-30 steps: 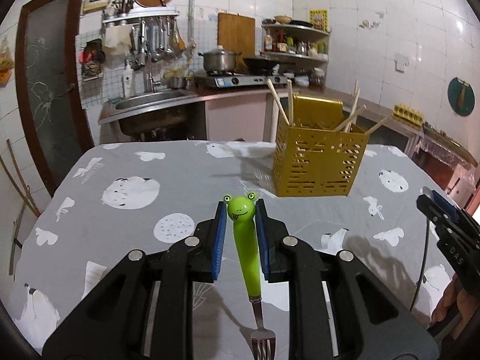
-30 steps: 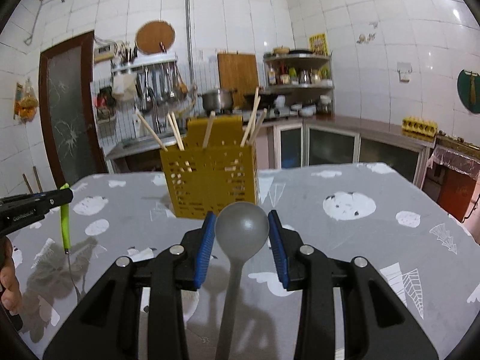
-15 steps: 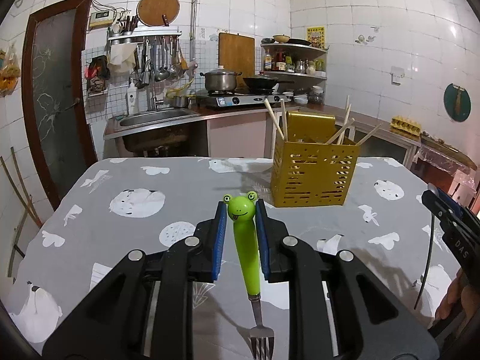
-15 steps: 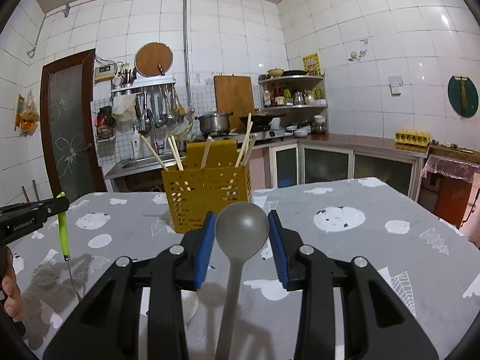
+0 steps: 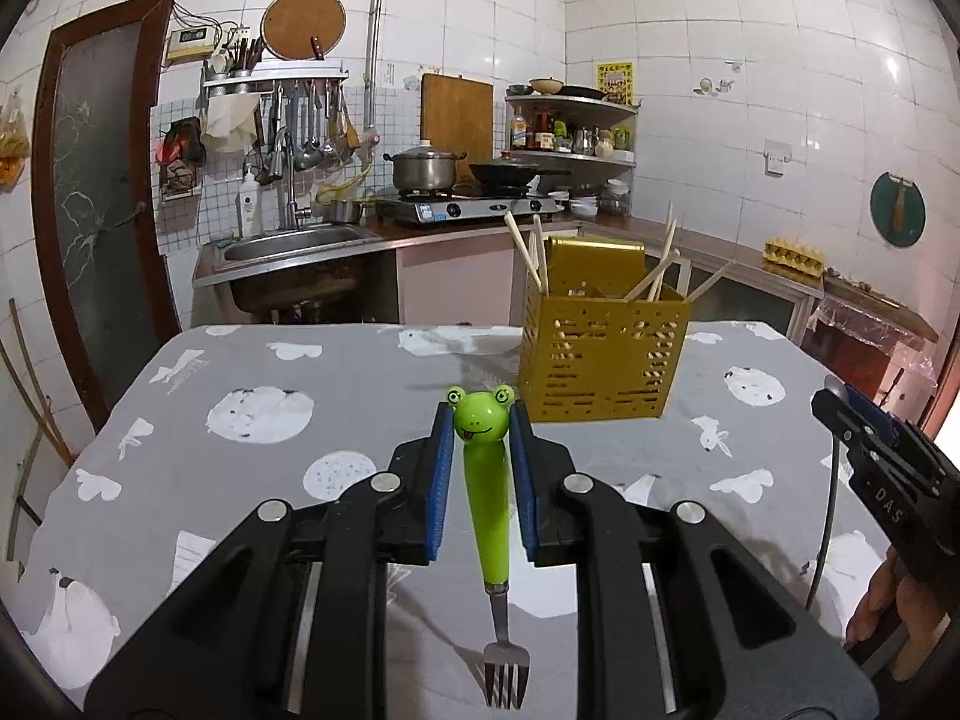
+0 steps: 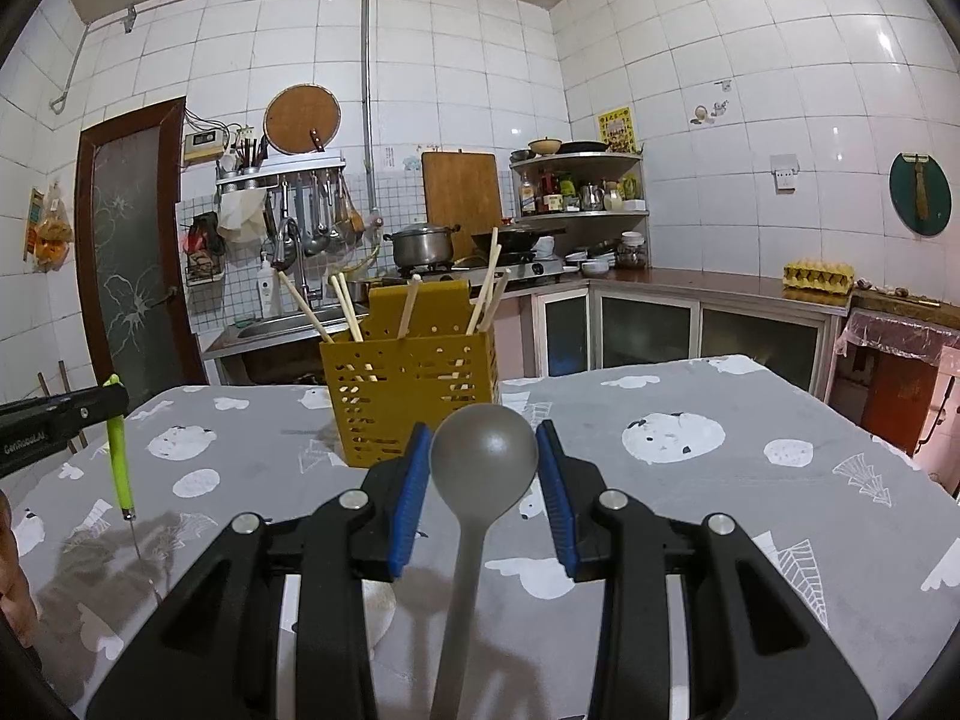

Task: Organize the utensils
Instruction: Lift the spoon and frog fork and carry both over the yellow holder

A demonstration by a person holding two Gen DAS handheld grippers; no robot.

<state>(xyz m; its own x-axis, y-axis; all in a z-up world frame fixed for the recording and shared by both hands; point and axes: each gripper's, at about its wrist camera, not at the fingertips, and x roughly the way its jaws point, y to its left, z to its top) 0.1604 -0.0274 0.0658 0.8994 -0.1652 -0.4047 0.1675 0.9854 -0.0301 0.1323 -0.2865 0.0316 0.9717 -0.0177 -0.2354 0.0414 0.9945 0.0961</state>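
Two views, L cam frog fork point(image 5: 483, 483) tines, R cam spoon point(image 6: 483, 450) bowl

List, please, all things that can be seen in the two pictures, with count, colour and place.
fork: one, green frog handle, held tines-down in the left hand-held gripper
spoon: one, grey, held bowl-up in the right hand-held gripper
caddy: one, yellow, on the table
chopsticks: several, pale wood, standing in the caddy
table: one, grey patterned cloth, under the caddy
pot: one, steel, on the stove
sink: one, steel, behind the table
egg tray: one, yellow, on the counter
left hand-held gripper: one, black, blue pads
right hand-held gripper: one, black, blue pads
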